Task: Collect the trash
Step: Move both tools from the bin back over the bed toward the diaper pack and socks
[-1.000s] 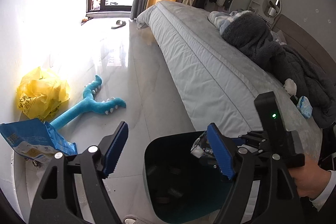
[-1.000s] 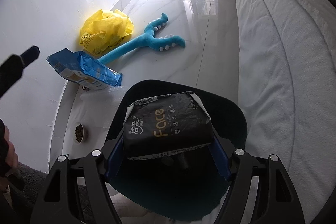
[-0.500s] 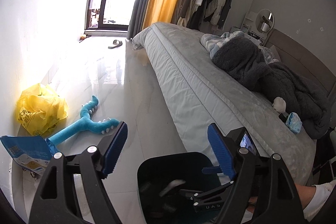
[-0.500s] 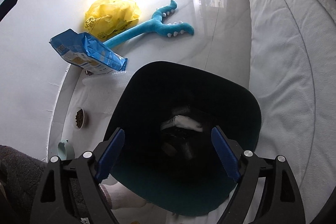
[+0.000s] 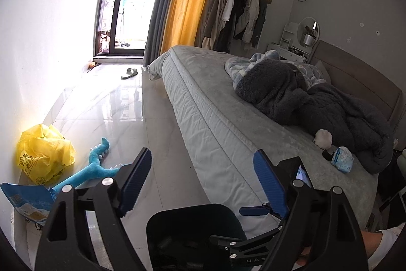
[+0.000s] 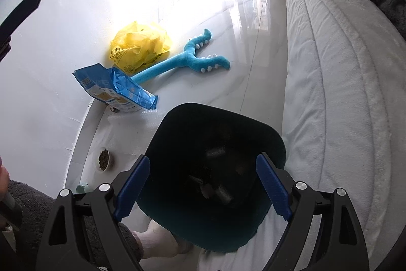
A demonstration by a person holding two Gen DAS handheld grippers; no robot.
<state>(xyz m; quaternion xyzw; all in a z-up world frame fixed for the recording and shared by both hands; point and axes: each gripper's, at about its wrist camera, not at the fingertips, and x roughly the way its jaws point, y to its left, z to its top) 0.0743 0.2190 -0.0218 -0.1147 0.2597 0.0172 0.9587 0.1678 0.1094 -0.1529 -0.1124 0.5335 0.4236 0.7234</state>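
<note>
A dark trash bin (image 6: 177,144) stands on the floor beside the bed, with dark trash pieces (image 6: 215,184) lying inside. My right gripper (image 6: 201,188) is open and empty right above the bin's mouth. My left gripper (image 5: 201,182) is open and empty, higher up, with the bin's rim (image 5: 192,210) below it. The right gripper's body also shows in the left wrist view (image 5: 291,177). A blue packet (image 5: 342,163) and a white sock (image 5: 323,137) lie on the bed. A crumpled yellow bag (image 6: 139,45) and a blue food bag (image 6: 114,88) lie by the wall.
The grey bed (image 5: 228,118) runs along the right with a dark blanket (image 5: 317,103) on it. A blue plush toy (image 6: 187,60) lies on the glossy floor. A small bowl of kibble (image 6: 102,159) sits by the wall. A slipper (image 5: 129,73) lies near the window.
My right gripper opened and dropped the black tissue pack into the bin, then lifted a little. My left gripper rose and tilted up toward the bed.
</note>
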